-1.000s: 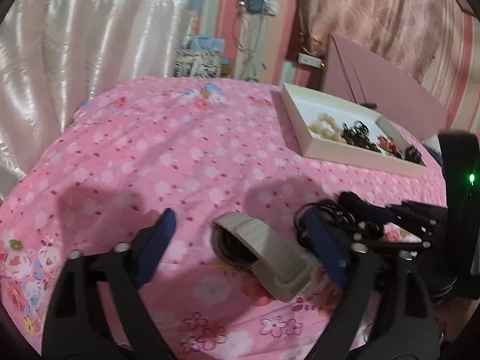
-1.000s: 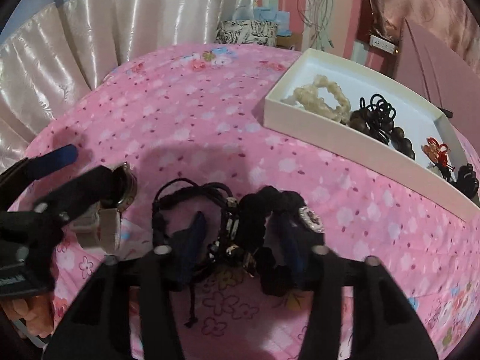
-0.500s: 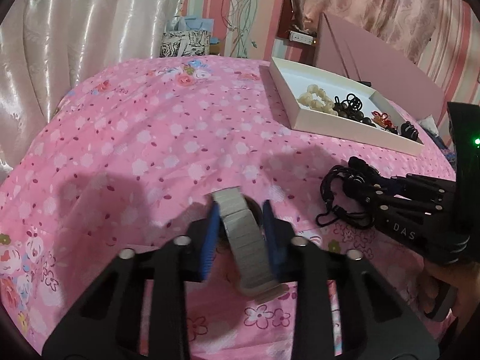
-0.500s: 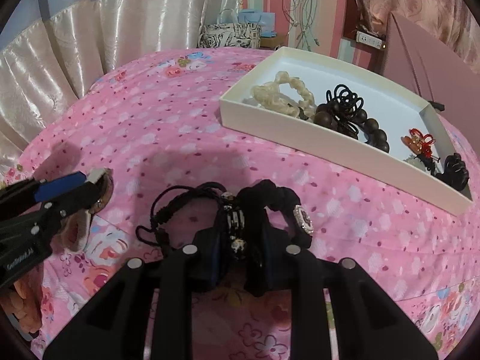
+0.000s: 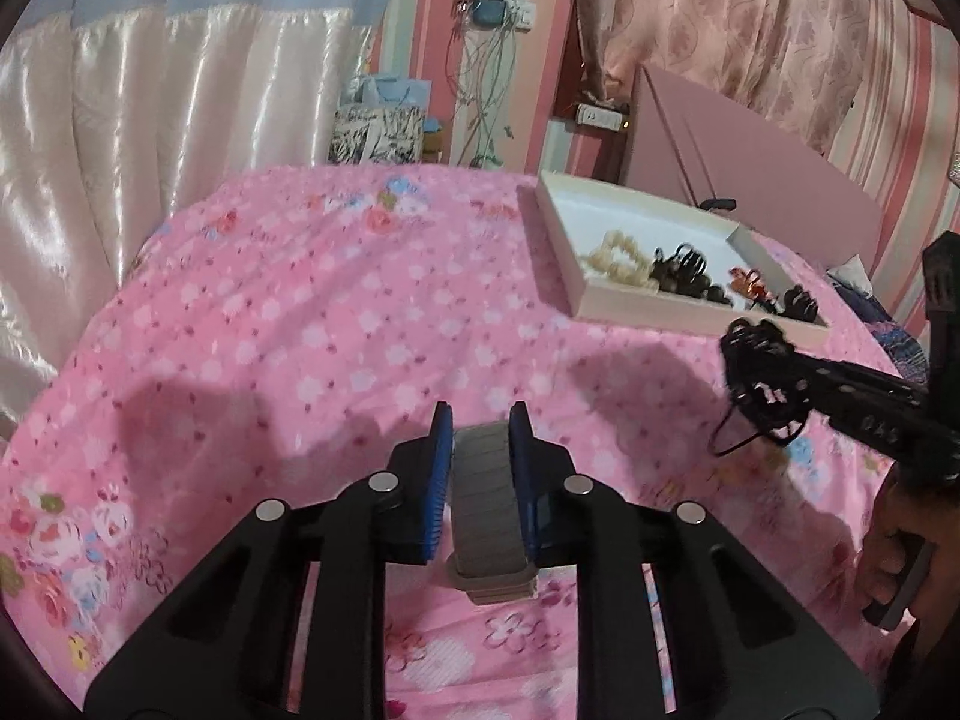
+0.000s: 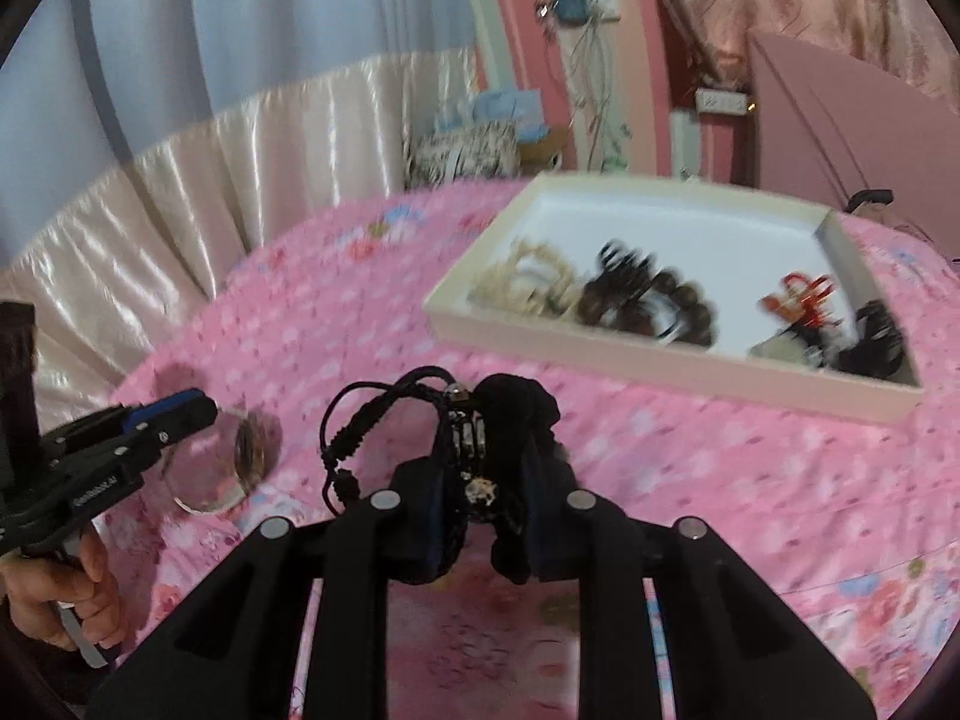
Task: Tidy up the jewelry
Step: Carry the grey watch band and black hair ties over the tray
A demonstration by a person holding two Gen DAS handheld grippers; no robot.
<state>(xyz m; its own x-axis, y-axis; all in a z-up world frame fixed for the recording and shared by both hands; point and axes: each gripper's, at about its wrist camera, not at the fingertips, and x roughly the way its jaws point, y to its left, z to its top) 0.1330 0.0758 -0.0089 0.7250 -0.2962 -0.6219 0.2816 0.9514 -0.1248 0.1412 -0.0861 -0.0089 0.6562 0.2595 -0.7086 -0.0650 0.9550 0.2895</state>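
Note:
My left gripper (image 5: 480, 426) is shut on a watch with a grey metal band (image 5: 486, 504) and holds it above the pink floral bedspread (image 5: 300, 312). My right gripper (image 6: 489, 474) is shut on a bundle of black corded bracelets (image 6: 474, 438), also lifted off the bed; it shows in the left wrist view (image 5: 762, 384) at the right. The watch shows in the right wrist view (image 6: 252, 450) at the left. A white tray (image 5: 606, 306) at the far right holds a cream bead bracelet (image 5: 618, 258), dark beads (image 6: 654, 306) and a red clip (image 6: 804, 300).
A satin curtain (image 5: 120, 150) hangs behind the bed on the left. A patterned bag (image 5: 378, 135) and hanging cables (image 5: 480, 78) stand at the far edge. A pink board (image 5: 750, 144) leans behind the tray.
Both grippers closed on their items and lifted them off the bed. The right gripper with the bracelets has moved toward the tray.

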